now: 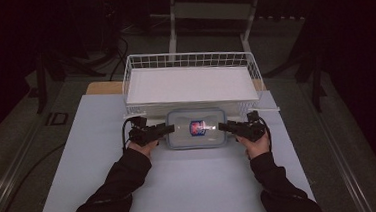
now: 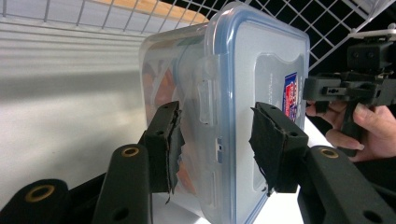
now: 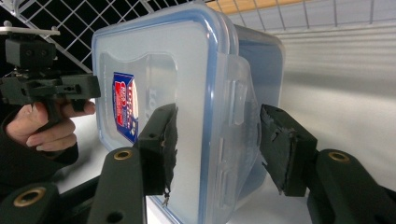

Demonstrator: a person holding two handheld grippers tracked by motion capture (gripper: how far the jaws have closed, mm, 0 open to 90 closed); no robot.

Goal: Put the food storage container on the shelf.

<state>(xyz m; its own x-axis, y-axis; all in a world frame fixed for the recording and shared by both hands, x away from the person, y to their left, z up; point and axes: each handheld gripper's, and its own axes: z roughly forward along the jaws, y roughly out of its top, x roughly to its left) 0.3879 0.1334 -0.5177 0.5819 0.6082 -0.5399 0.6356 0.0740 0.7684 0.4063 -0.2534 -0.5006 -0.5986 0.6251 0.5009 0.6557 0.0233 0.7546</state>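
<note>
Both tongs, left and right, straddle the box ends unclenched; close them evenly before lifting.

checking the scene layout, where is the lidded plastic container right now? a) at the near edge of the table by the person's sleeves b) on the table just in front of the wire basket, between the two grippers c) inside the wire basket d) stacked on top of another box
b: in the high view the plastic container sits on the table in front of the wire basket, with the left gripper and right gripper at its two ends.
</note>
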